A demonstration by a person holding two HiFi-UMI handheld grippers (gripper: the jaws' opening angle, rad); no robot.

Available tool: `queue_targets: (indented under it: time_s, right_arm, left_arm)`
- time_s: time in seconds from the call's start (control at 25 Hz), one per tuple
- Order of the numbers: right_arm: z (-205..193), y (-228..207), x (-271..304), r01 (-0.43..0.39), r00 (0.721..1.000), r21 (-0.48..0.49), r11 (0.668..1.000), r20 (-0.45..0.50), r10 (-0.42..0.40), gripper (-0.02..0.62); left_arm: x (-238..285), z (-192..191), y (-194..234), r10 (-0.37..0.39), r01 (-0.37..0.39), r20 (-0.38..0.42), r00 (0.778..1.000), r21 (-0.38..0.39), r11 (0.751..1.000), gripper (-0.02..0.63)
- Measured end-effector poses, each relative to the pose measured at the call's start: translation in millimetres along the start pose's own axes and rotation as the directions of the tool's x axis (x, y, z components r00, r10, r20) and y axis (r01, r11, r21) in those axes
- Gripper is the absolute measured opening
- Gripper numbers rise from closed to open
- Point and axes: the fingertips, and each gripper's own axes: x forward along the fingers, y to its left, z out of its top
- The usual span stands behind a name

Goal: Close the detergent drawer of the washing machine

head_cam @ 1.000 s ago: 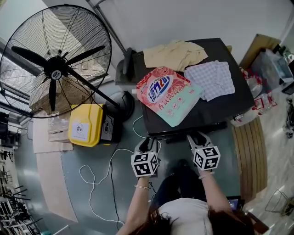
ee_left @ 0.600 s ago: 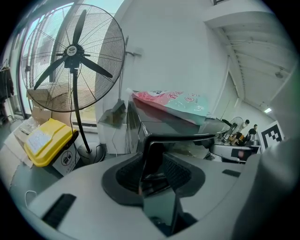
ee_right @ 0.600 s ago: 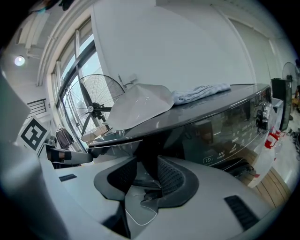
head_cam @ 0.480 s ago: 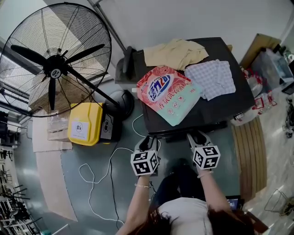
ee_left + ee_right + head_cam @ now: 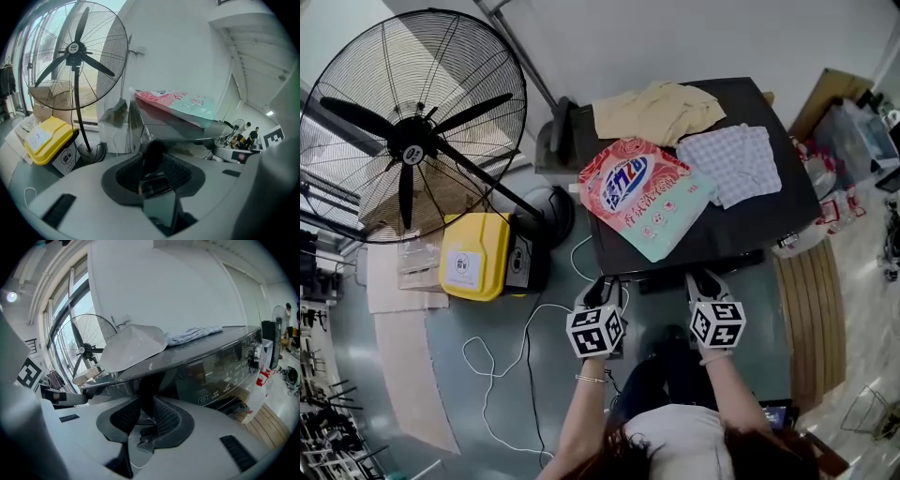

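Note:
The dark-topped washing machine stands in front of me, with a pink and green detergent bag lying on it. Both grippers are at its front edge. In the head view my left gripper is by the front left corner, fingers apart. In its own view a dark blur fills the gap. My right gripper is further right. Its jaws have just been closing and leave a narrow gap under the machine's lip, with nothing visibly gripped. The control panel shows to its right. I cannot make out the drawer.
A beige garment and a checked cloth lie on the machine. A large standing fan, a yellow box and a white cable are on the floor to the left. Wooden slats lie to the right.
The right gripper's fingers stand a little closer together than before. Both hands stay where they were at the machine's front edge.

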Motion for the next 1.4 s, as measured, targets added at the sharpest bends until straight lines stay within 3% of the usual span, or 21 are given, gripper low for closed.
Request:
queue_targets:
  time_s: [0.4, 0.92, 1.2, 1.4]
  right_arm:
    - [0, -3, -1, -0.030, 0.999, 0.031, 0.999, -0.016, 0.030, 0.084]
    - [-3, 1, -6, -0.087, 0.996, 0.078, 0.993, -0.024, 0.090, 0.084]
    - [15, 17, -18, -0.128, 0.991, -0.016, 0.992, 0.023, 0.128, 0.081]
    - [37, 37, -34, -0.171, 0.982, -0.108, 0.979, 0.062, 0.178, 0.060]
  left_arm:
    - [-5, 1, 0, -0.011, 0.011, 0.021, 1.000, -0.033, 0.999, 0.117]
    - [-30, 13, -5, -0.015, 0.015, 0.059, 0.998, -0.008, 1.000, 0.097]
    - [-48, 17, -11, -0.033, 0.032, 0.086, 0.996, 0.014, 0.999, 0.066]
    - [-65, 29, -24, -0.088, 0.081, 0.122, 0.989, 0.055, 0.995, 0.047]
